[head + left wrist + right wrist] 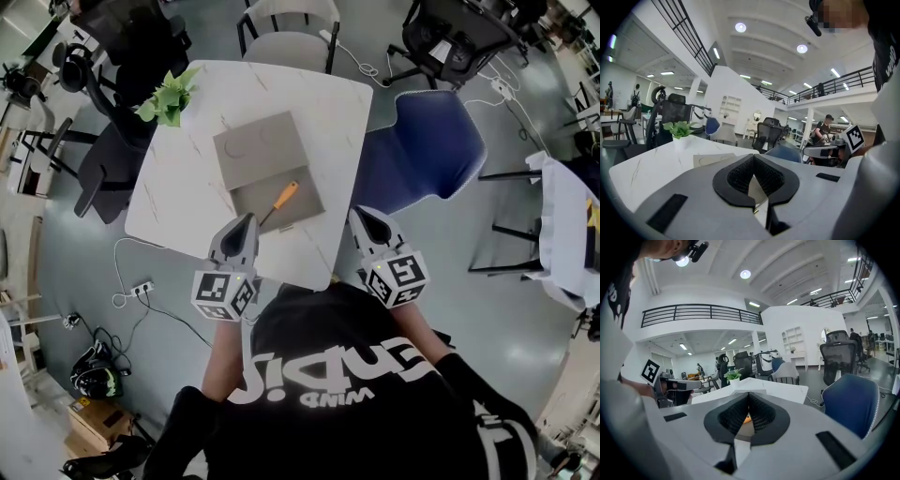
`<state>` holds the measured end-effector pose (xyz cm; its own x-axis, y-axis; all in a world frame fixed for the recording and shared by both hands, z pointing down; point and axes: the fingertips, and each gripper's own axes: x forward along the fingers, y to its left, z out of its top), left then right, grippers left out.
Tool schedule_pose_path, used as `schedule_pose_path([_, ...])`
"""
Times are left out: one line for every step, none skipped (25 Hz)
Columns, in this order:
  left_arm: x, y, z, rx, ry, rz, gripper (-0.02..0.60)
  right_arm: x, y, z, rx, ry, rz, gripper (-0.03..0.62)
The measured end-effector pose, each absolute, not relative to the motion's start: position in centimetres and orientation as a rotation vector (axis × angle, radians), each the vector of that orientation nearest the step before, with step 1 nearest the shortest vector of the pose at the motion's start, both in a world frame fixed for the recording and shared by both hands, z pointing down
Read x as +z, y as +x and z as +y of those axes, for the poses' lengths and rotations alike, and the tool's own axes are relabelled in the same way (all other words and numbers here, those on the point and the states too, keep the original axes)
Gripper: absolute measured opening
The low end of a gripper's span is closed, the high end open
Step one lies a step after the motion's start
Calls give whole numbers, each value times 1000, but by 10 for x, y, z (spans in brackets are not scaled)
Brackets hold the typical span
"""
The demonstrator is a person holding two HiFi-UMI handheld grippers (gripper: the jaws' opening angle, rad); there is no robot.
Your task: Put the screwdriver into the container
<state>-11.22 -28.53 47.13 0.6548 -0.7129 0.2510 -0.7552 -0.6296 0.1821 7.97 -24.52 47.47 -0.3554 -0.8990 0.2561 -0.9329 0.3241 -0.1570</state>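
- Orange plastic formed the handle of the slim metal-shafted screwdriver [284,197], which lay slantwise inside the open tray of the flat grey cardboard container [307,201], handle toward the far side and tip toward me.
- I judged the placement step complete. The tool rested wholly within the tray walls and neither gripper touched it.
- The container's lid [258,148] was folded back flat on the far side. This left the tray open to an approach from my edge of the white marble-patterned table [183,202].
- The left gripper [246,225] hovered over the near table edge, just short of the container. Its jaws were pressed together with nothing between the ribbed pads.
- The right gripper [362,217] was held level with it, well apart to the right and near the table's corner. Its jaws were likewise closed and empty.
- I read this symmetrical, drawn-back posture as a rest position. It kept both tools clear of the tray so that the screwdriver could not be knocked out.
- A green potted plant [170,97] stood at the far left corner, and a blue moulded chair [424,155] was beside the table on the right. Both were well away from the working area.
- Remaining risk, in my judgement, was low.
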Motion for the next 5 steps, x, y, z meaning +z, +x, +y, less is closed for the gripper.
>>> schedule_pose_path([472,-112,-286,223,2601,-1179,14,475,80,-245,421,1708,-2453,12])
schedule_pose_path([472,-112,-286,222,2599,-1176,14,475,80,-246,422,1708,-2452,12])
schedule_pose_path([472,-111,-286,223,2598,-1174,14,475,80,-246,423,1708,-2450,12])
schedule_pose_path([472,-111,-286,225,2598,-1173,14,475,80,-246,423,1708,-2449,12])
schedule_pose_path([473,-111,-287,227,2598,-1171,14,475,80,-246,423,1708,-2447,12])
